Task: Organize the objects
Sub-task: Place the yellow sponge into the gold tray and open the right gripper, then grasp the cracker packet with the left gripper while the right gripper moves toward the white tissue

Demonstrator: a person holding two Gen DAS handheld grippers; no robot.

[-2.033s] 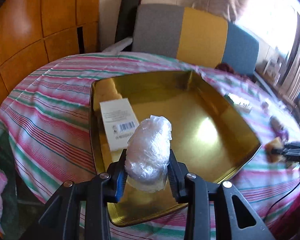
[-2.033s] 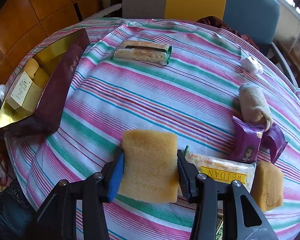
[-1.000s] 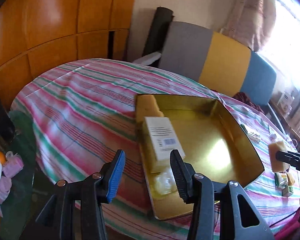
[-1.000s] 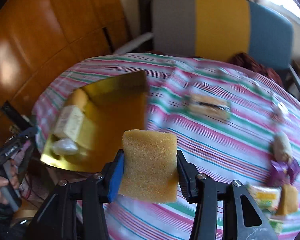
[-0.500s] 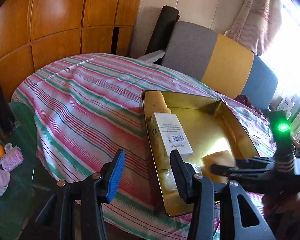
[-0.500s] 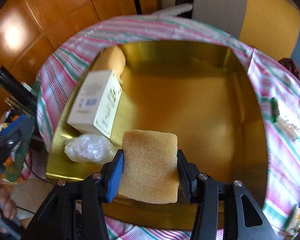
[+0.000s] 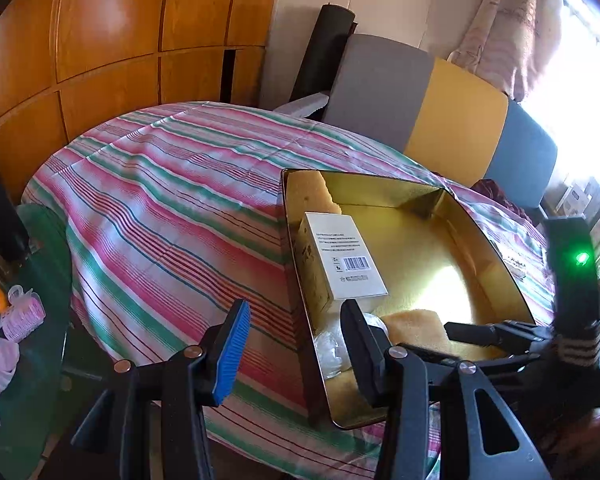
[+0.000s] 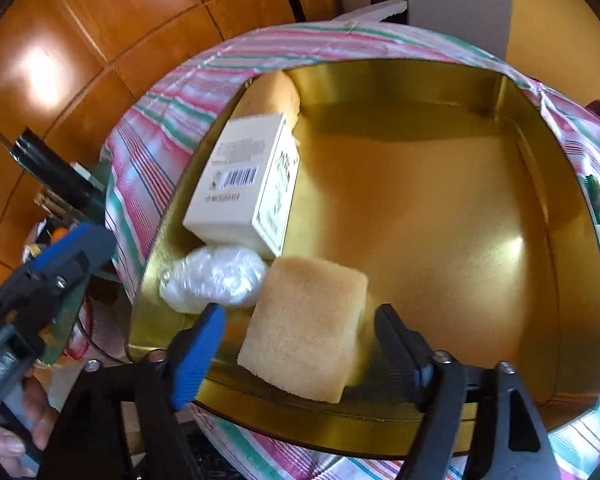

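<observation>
Wood-panelled wall at left, striped-cloth worktop, gold tray, colour-block chair right; left gripper fingers apart, empty; only right wrist view shows right gripper fingers opening around sponge lying in tray beside plastic-wrapped bundle and white box

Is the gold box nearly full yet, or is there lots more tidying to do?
Not full. Already in the gold box: a white carton, a clear plastic-wrapped bundle and a yellow sponge in the far corner. In hand: the right gripper is opening its jaws, letting a second sponge drop in. The left gripper is empty. Most of the box floor is bare; a packet waits on the striped tablecloth.
</observation>
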